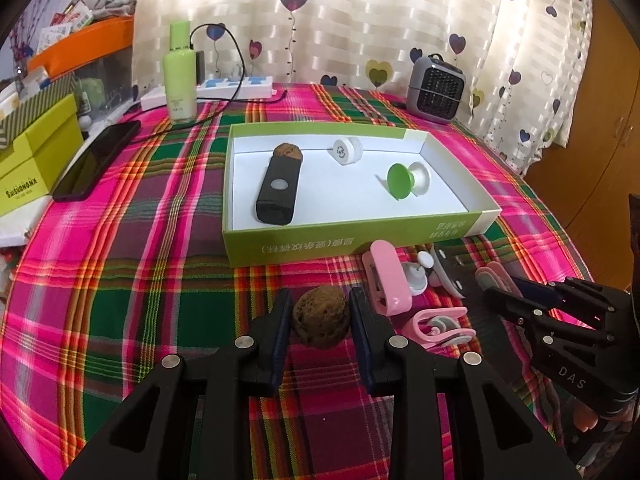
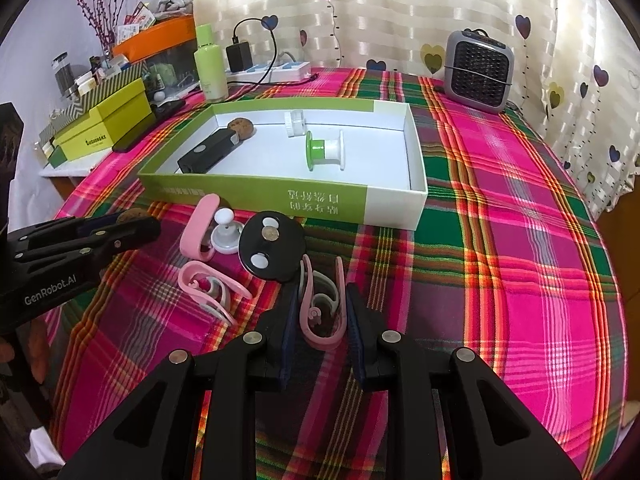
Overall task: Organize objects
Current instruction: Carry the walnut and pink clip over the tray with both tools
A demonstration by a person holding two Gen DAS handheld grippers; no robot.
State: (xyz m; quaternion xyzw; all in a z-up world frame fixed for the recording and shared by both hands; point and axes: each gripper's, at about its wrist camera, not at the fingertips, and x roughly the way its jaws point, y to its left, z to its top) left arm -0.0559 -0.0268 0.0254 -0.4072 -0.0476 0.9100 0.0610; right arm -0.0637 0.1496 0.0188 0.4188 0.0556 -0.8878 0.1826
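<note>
Your left hand-held gripper (image 1: 319, 316) stands apart around the brown ball (image 1: 319, 316), light and rough; pinch its middle. Your right hand-held gripper (image 2: 322, 312) brackets the springy pink clip (image 2: 322, 312), unclamped.

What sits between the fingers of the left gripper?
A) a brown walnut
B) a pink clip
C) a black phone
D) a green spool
A: the left gripper has its fingers on either side of the brown walnut on the plaid cloth, in front of the box.
</note>
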